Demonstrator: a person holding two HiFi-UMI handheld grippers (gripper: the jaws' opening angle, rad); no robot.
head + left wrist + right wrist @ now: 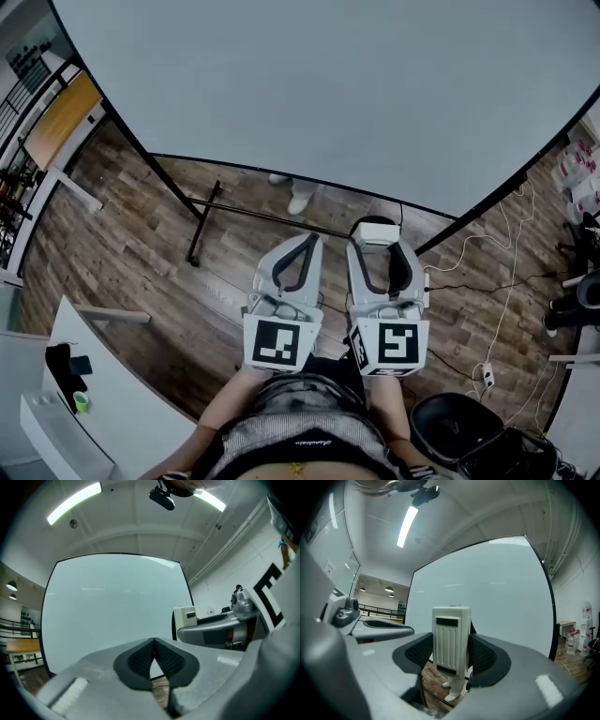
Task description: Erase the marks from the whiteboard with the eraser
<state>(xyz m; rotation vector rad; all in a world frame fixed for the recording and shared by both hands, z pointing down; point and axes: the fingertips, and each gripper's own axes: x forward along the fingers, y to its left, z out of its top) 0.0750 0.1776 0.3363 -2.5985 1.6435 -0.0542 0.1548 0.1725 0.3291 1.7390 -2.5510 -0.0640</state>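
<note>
Before the whiteboard [328,84], right tongs [451,652] clamp the eraser [451,632]; left tongs [153,649] closed, empty.

One whiteboard [328,84], one eraser [451,634], two grippers, the left gripper [153,645] and the right gripper [451,657].

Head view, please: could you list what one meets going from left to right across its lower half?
White table → left tool, shut with nothing in it → right tool, shut on the eraser → power strip on the wooden floor.
</note>
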